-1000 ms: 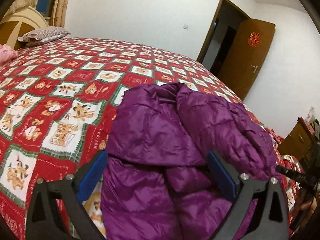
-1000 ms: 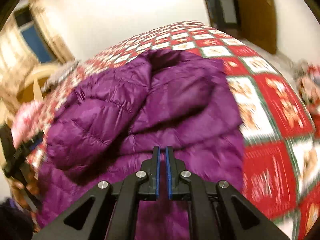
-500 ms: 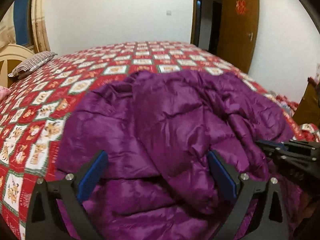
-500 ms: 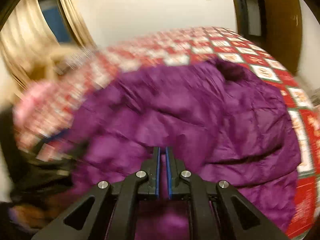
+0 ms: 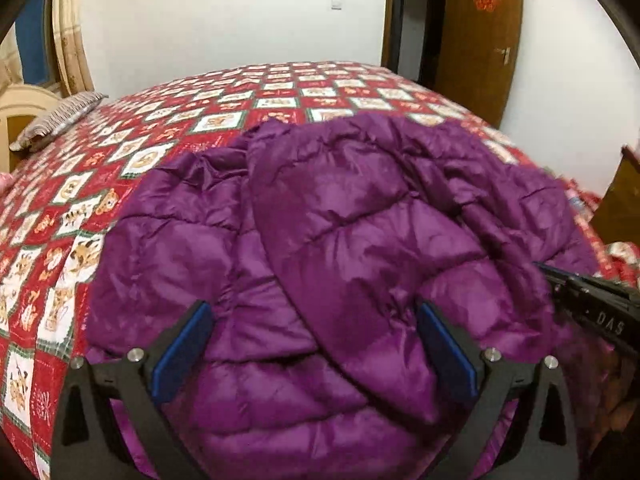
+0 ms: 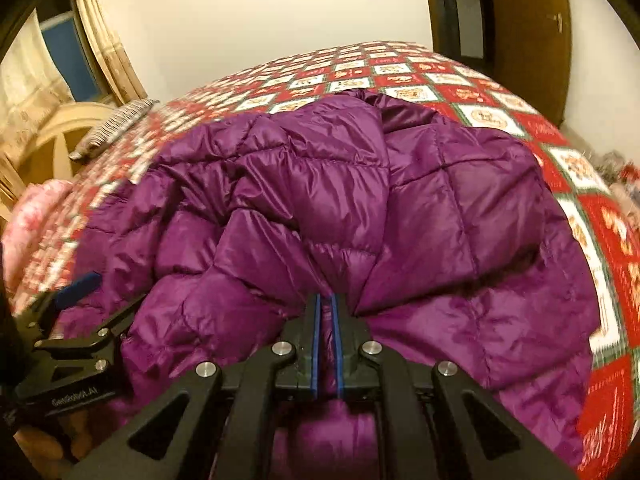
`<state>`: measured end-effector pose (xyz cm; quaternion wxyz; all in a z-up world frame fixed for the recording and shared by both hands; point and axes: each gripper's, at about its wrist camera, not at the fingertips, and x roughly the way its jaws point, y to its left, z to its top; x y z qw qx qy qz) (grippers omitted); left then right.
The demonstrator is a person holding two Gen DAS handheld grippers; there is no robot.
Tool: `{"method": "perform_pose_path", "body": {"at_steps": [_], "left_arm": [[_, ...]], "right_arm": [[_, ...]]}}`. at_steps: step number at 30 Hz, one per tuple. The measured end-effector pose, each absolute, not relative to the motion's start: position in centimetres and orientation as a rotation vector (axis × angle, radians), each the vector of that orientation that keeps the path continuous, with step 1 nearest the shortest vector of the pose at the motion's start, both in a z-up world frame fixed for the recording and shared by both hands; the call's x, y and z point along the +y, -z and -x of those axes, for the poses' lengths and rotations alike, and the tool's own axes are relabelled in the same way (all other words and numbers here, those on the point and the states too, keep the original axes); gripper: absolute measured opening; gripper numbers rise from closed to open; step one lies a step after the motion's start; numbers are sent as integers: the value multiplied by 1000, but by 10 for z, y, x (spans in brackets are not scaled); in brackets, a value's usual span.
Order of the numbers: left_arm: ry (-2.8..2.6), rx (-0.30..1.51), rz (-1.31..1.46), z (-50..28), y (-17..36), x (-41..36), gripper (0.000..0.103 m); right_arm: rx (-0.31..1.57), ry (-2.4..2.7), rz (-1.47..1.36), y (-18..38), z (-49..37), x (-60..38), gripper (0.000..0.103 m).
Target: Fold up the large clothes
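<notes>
While the purple coat (image 5: 336, 264) lies bunched up on the bed (image 5: 224, 120), we hold a tool in each hand close above it. It is a puffy coat with stitched squares, and one sleeve is folded across its front. Our right tool (image 6: 326, 308) has its two blue fingers squeezed together on a pinch of the coat, at the edge nearest us. Our left tool (image 5: 316, 344) is spread wide, with one blue finger (image 5: 182, 352) on each side of the coat's lower part, and it grips nothing. We also see this tool (image 6: 76, 320) at the left edge of the right camera's view, just beside the coat. Under the coat the bed has a red cover with little animal squares. At the far left end of the bed sits a striped pillow (image 5: 60, 118). Behind the bed stands a white wall (image 5: 232, 20), and a brown door (image 5: 480, 36) hangs open on the right.
</notes>
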<state>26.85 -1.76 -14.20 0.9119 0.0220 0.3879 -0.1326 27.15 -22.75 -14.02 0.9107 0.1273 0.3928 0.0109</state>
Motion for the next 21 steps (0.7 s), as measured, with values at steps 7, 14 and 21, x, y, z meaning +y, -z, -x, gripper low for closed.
{"method": "perform_pose_path", "body": {"at_steps": [7, 14, 21], "left_arm": [[185, 738, 53, -303, 107, -8, 103], [51, 787, -8, -361, 137, -28, 103], [10, 829, -40, -380, 166, -33, 103]], "right_arm": [[679, -29, -258, 87, -285, -235, 5], [771, 9, -287, 119, -373, -232, 5], [778, -3, -335, 158, -389, -237, 5]]}}
